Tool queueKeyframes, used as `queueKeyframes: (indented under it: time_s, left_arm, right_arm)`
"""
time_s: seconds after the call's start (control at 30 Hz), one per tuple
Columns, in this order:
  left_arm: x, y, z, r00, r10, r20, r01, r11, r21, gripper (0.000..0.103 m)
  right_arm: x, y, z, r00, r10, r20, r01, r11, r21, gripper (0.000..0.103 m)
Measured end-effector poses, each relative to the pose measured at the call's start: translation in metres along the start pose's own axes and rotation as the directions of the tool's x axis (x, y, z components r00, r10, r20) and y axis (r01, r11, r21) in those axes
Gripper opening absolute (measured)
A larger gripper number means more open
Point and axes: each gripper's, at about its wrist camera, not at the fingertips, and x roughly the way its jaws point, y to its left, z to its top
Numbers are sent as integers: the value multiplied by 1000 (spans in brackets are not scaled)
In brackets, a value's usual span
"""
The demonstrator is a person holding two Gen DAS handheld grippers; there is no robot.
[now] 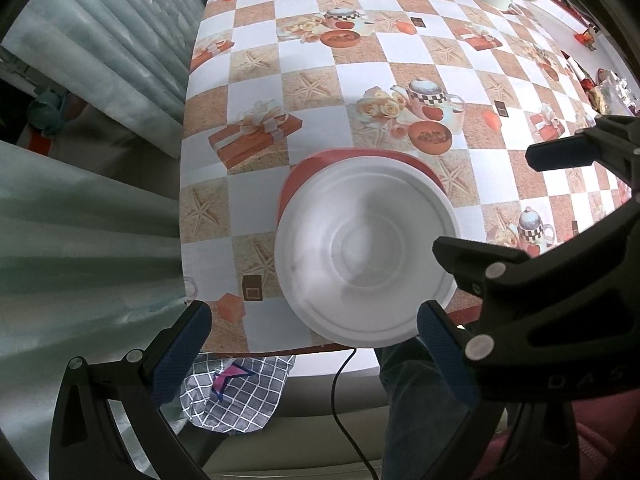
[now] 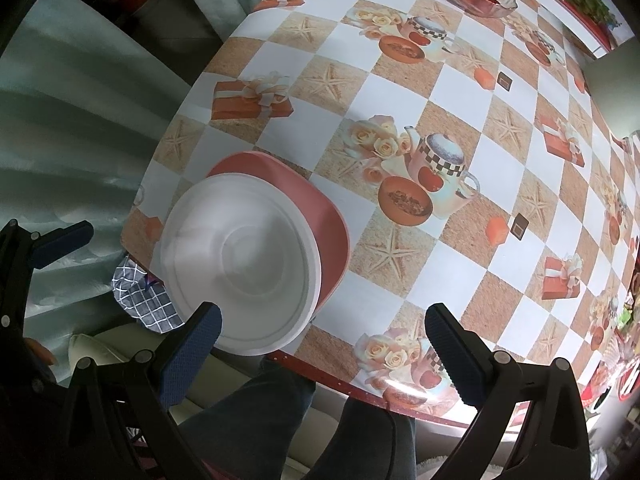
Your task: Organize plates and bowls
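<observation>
The right gripper (image 2: pixel 322 344) hangs open above the worktop (image 2: pixel 460 152) edge. A white bowl (image 2: pixel 240 264) on a red plate (image 2: pixel 328 232) sits just ahead of its left finger.

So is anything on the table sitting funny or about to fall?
Yes. The white bowl sits off-centre on the pink plate, not lined up with it, and its near rim pokes out past the table edge. It could tip if bumped. Nothing looks spilled or broken. Both grippers are open and hold nothing.
</observation>
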Motion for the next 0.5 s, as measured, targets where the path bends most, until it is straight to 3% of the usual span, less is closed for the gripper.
queueKeyframes:
  time_s: [0.5]
  left_arm:
    - [-3, 0, 3, 1000, 0, 5, 0, 1000, 23, 103]
  right_arm:
    - [-4, 0, 1, 1000, -5, 13, 5, 1000, 12, 102]
